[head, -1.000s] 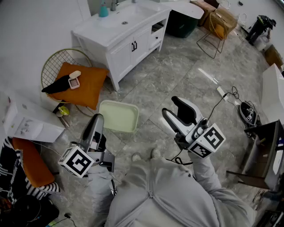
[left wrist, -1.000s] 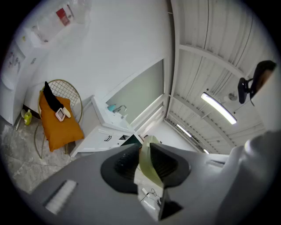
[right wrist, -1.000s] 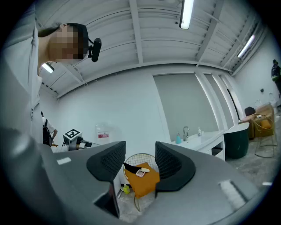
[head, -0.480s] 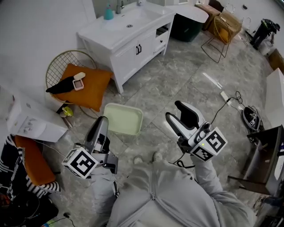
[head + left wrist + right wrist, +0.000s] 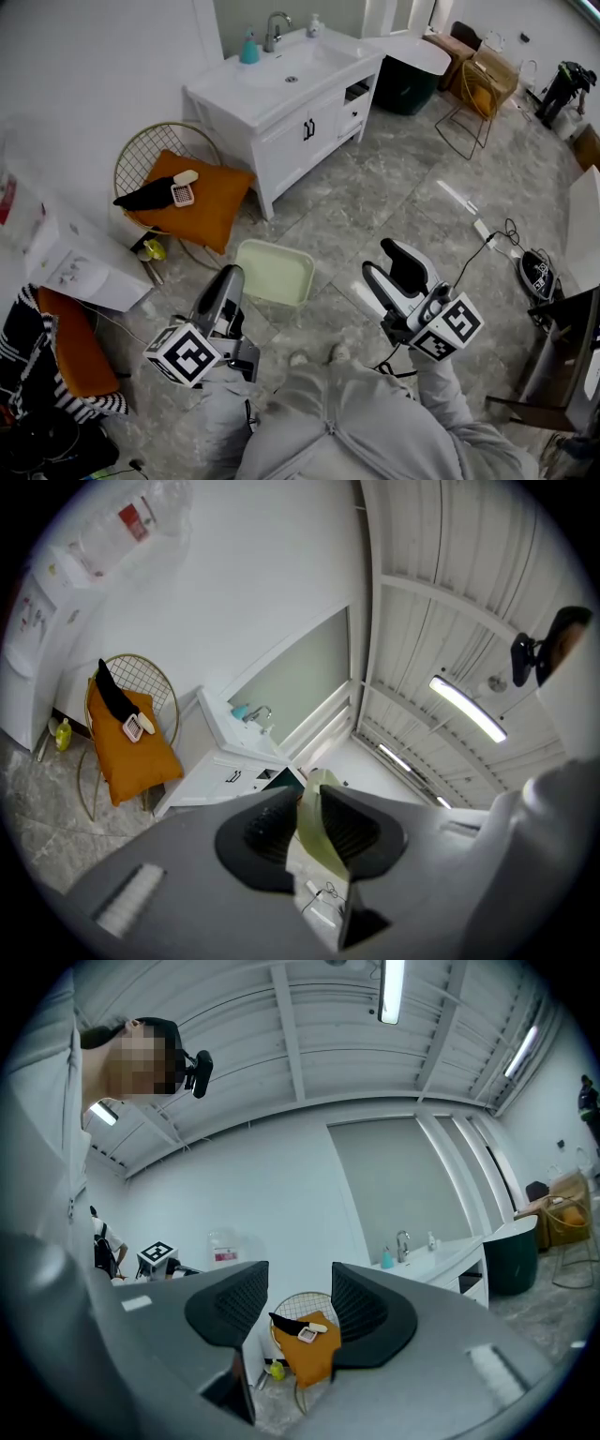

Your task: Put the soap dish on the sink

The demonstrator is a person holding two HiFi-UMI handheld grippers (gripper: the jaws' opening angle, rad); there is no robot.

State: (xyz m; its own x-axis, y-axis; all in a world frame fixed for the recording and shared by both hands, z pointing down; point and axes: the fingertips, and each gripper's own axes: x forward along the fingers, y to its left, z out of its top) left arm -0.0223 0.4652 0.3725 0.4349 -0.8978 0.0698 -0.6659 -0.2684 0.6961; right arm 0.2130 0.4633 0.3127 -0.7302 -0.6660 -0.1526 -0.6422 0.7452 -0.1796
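Observation:
My left gripper (image 5: 232,278) is shut on the near left rim of a pale green dish (image 5: 277,272), held level above the grey floor. In the left gripper view the dish's edge (image 5: 325,844) sits pinched between the pads of the left gripper (image 5: 310,817). The white sink cabinet (image 5: 281,94), with a faucet (image 5: 273,28) and a teal bottle (image 5: 248,49), stands well ahead of both grippers. My right gripper (image 5: 388,262) is open and holds nothing. In its own view the right gripper (image 5: 300,1302) shows only the room through its gap.
A wire chair with an orange cushion (image 5: 197,206), a black cloth and a small pink item stands left of the cabinet. White boxes (image 5: 80,267) lie at the left. A dark bin (image 5: 409,86), another wire chair (image 5: 475,105) and floor cables (image 5: 492,234) are on the right.
The head view has tipped forward, so the sink cabinet, chair and dish sit lower in the frame. Both grippers keep their places and states.

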